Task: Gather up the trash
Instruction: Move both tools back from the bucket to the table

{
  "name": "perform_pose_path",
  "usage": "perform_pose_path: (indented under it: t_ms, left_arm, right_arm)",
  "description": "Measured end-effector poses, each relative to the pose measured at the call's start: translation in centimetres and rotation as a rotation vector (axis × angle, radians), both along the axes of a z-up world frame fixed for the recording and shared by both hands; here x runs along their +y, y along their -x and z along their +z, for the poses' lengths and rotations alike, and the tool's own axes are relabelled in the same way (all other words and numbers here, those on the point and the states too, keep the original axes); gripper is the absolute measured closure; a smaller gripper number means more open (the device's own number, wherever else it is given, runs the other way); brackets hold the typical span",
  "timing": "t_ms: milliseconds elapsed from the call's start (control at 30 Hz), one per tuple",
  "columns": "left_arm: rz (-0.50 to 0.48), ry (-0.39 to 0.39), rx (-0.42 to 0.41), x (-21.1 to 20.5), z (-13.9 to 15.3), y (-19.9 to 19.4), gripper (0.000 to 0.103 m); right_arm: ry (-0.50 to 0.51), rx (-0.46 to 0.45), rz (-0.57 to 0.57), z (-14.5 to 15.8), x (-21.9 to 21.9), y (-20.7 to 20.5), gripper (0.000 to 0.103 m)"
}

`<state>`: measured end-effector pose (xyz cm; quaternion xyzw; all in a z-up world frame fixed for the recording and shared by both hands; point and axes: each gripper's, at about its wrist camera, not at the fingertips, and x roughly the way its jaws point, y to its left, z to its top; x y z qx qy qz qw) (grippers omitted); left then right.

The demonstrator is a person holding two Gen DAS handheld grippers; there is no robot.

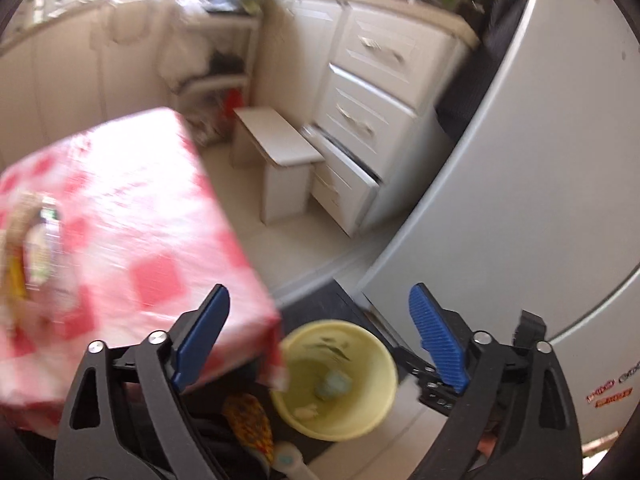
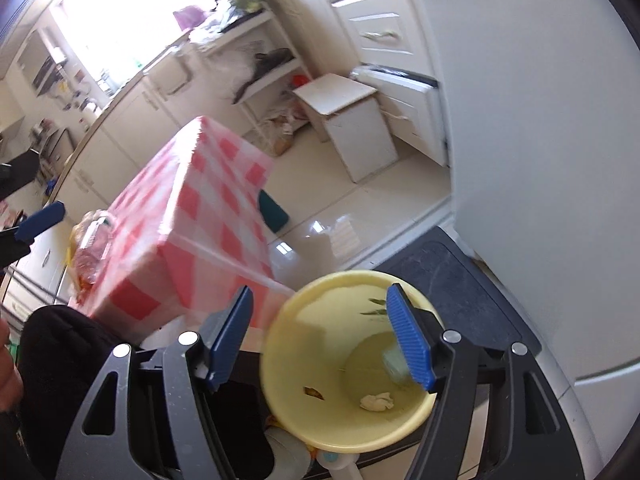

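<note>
A yellow trash bin (image 1: 336, 380) stands on the floor beside the table, on a black mat; it also shows in the right wrist view (image 2: 320, 408). Inside lie a pale greenish lump (image 1: 334, 386), a crumpled white paper (image 2: 377, 402) and a small brown scrap (image 2: 313, 392). My left gripper (image 1: 320, 340) is open and empty, above the bin and the table corner. My right gripper (image 2: 320, 334) is open and empty, right above the bin's rim. The table (image 1: 120, 216) has a red-and-white checked cloth. A clear plastic bottle and wrappers (image 2: 90, 240) lie at its near left end.
A grey fridge (image 1: 540, 200) stands close on the right. A small white stool (image 2: 352, 120) and white drawers (image 1: 368, 120) stand beyond on the tiled floor. A teal object (image 2: 273, 210) sits under the table's edge. A white brush handle (image 1: 290, 460) lies below the bin.
</note>
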<state>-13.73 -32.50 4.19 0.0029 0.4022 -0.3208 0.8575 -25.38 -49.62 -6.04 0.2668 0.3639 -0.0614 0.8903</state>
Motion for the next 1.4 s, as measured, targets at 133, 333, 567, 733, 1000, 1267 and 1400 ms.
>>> perform_pose_path:
  t_ms: [133, 333, 567, 733, 1000, 1267, 1400]
  left_arm:
    - [0.129, 0.031, -0.004, 6.0, 1.1, -1.7, 0.011]
    - [0.307, 0.097, 0.08, 15.1, 0.1, -3.5, 0.011]
    - [0.397, 0.133, 0.084, 21.5, -1.2, -3.6, 0.011]
    - [0.439, 0.124, 0.108, 23.4, -2.7, -4.0, 0.011]
    - [0.457, 0.064, 0.161, 23.1, -5.4, -6.0, 0.011]
    - [0.441, -0.01, 0.199, 21.1, -7.5, -7.9, 0.011]
    - [0.427, -0.033, 0.201, 20.3, -7.8, -8.3, 0.011]
  right_arm:
    - [0.047, -0.053, 0.061, 3.4, 3.0, -1.6, 0.031]
    - [0.084, -0.07, 0.135, 5.1, 6.8, -3.4, 0.028]
    - [0.146, 0.049, 0.09, -2.3, 7.8, -4.2, 0.026]
    - [0.065, 0.169, 0.051, -9.8, 6.8, -5.2, 0.026]
    - [0.024, 0.257, 0.043, -16.4, 6.3, -8.1, 0.026]
    - [-0.064, 0.264, 0.049, -18.4, 4.6, -10.2, 0.043]
    - [-0.096, 0.271, 0.028, -18.8, 2.5, -12.1, 0.047]
